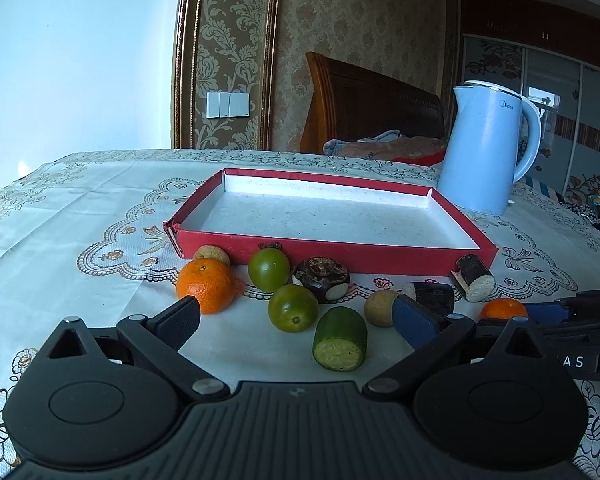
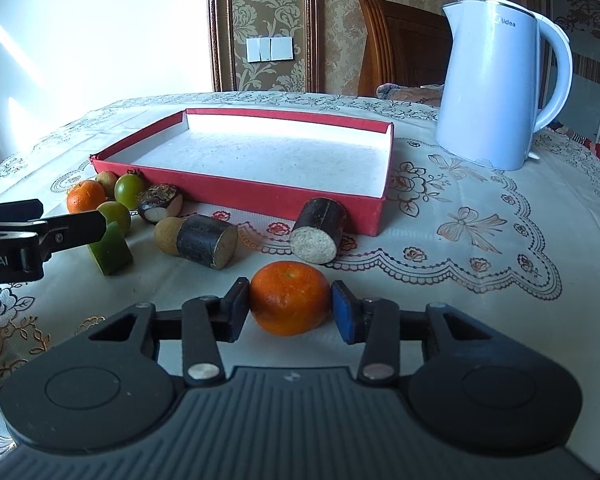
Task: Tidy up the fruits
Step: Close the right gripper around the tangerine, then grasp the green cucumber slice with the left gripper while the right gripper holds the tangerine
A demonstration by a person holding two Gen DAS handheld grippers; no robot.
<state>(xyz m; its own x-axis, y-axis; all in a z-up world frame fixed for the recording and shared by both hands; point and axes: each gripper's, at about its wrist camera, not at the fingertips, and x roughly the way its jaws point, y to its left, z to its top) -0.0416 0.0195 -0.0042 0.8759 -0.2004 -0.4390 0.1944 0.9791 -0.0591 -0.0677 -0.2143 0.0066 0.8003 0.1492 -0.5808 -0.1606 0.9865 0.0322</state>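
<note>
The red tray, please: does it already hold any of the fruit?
No, the red tray shows only its bare white floor, and the fruit, such as the orange between the right gripper's pads, lies outside it on the tablecloth.

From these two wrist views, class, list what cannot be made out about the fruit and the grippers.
- Left view: small orange mandarin half hidden by the right gripper's arm.
- Right view: green cut melon piece partly covered by the left gripper.
- Right view: whether the pads truly press the mandarin.
</note>
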